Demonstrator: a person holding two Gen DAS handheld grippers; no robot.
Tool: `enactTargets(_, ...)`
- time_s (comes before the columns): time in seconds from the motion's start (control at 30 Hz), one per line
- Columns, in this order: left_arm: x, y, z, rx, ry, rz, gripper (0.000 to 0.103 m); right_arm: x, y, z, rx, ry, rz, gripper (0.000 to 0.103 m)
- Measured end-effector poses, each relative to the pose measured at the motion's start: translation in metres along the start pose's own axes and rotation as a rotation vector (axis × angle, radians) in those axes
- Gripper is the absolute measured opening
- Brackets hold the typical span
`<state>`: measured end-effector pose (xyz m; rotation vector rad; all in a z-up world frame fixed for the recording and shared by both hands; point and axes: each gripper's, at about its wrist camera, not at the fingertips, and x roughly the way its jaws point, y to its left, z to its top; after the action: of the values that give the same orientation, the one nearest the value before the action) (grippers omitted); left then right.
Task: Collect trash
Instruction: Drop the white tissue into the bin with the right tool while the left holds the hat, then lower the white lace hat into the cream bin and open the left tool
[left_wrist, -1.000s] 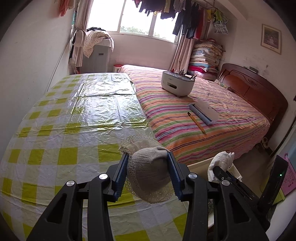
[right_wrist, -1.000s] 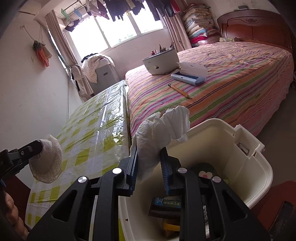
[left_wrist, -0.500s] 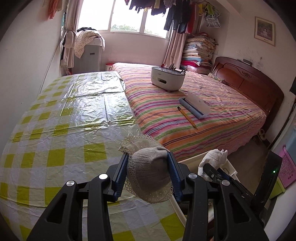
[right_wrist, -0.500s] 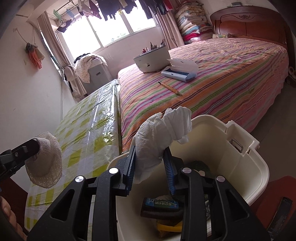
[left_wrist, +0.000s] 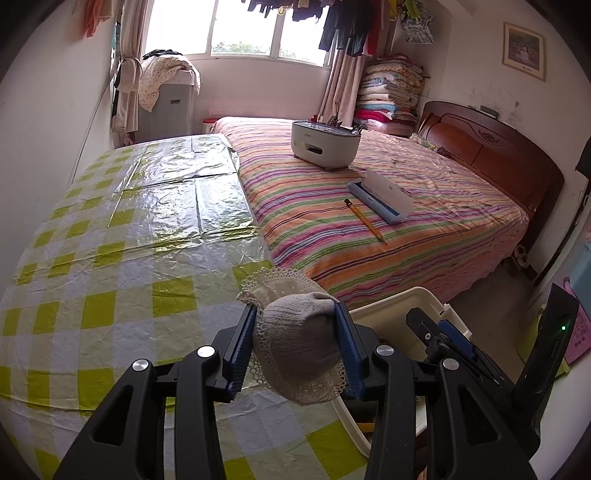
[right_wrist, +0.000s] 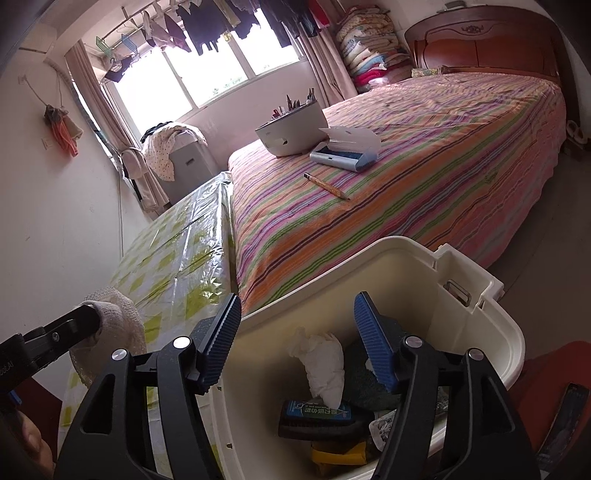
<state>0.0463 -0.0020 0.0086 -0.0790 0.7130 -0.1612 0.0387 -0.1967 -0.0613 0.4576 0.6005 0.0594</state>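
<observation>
Meanwhile, seen from our left wrist, the left tongs (left_wrist: 295, 347) are clenched on a lace hat (left_wrist: 297, 345) above the bench (left_wrist: 110, 240) edge, just beside the bin (left_wrist: 391, 314); we judge it the next piece to drop. A pencil (left_wrist: 365, 221) and case (left_wrist: 380, 201) lie on the bed (left_wrist: 424, 229), perhaps not trash at all.

From our right wrist, the right tongs (right_wrist: 297, 347) have just been opening and stand released over the bin (right_wrist: 509, 332), nothing between them. The tissue (right_wrist: 323, 365) lies inside on earlier trash, one piece delivered. It rests on a dark packet (right_wrist: 317, 411) with a label too blurred to read.
</observation>
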Motion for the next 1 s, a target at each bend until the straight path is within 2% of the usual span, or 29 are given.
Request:
enactTargets(0.37, 0.004, -0.011, -0.001, 0.023, 0.010, -0.012, 0.041, -0.014, -0.021, 0.011, 0.083, -0.070, 0.000, 0.066)
enactTargets(1.0, 0.013, -0.040, -0.003, 0.081, 0.038, -0.047, 0.041, -0.026, -0.042, 0.017, 0.149, -0.131, -0.002, 0.068)
